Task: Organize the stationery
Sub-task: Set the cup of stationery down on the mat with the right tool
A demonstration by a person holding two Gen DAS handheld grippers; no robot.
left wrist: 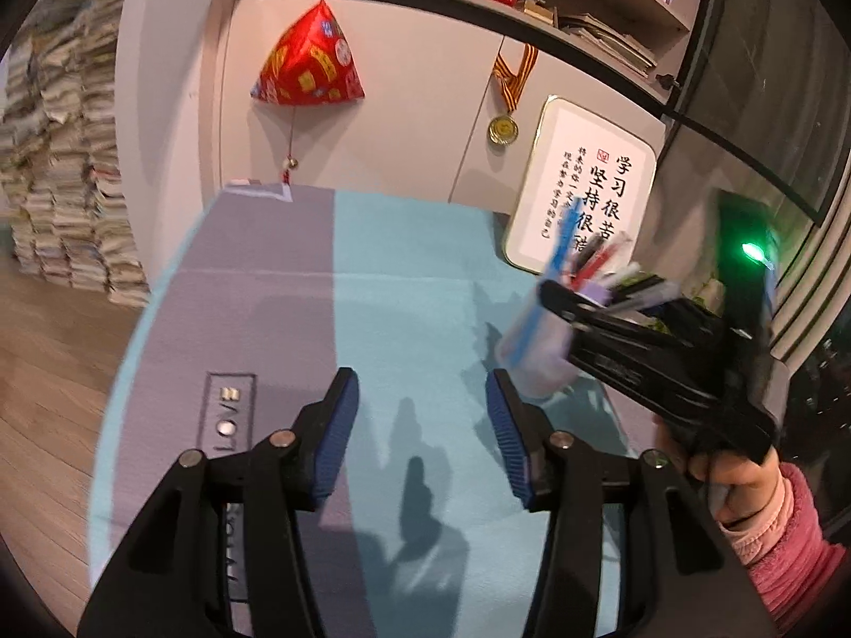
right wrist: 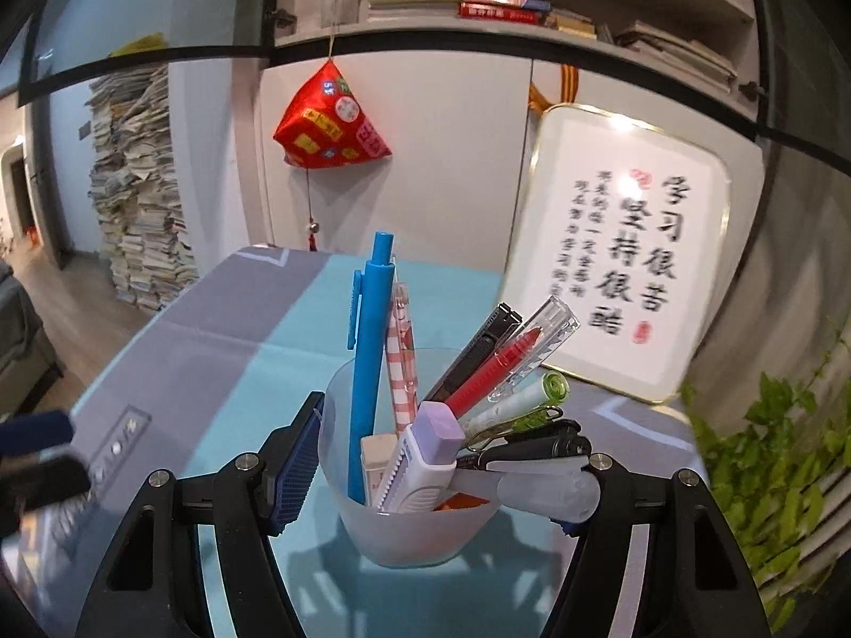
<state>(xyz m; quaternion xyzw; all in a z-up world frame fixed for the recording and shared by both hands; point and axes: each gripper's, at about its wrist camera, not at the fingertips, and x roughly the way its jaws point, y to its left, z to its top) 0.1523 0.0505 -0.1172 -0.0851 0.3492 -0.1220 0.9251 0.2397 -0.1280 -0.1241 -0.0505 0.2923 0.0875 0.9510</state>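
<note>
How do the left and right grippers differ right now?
The right gripper has its jaws closed on the translucent plastic cup of pens; the left gripper has open jaws with nothing between them. The right gripper holds its cup lifted off the blue and grey tablecloth; the left gripper hangs over bare cloth. Both have black frames and ribbed blue pads.

Indoor light was warm and even. Glare flared on the framed calligraphy (right wrist: 622, 260). Soft shadows lay on the bench (left wrist: 404, 287). Motion blur smeared the right claw (left wrist: 537, 329); fisheye bent the edges.
</note>
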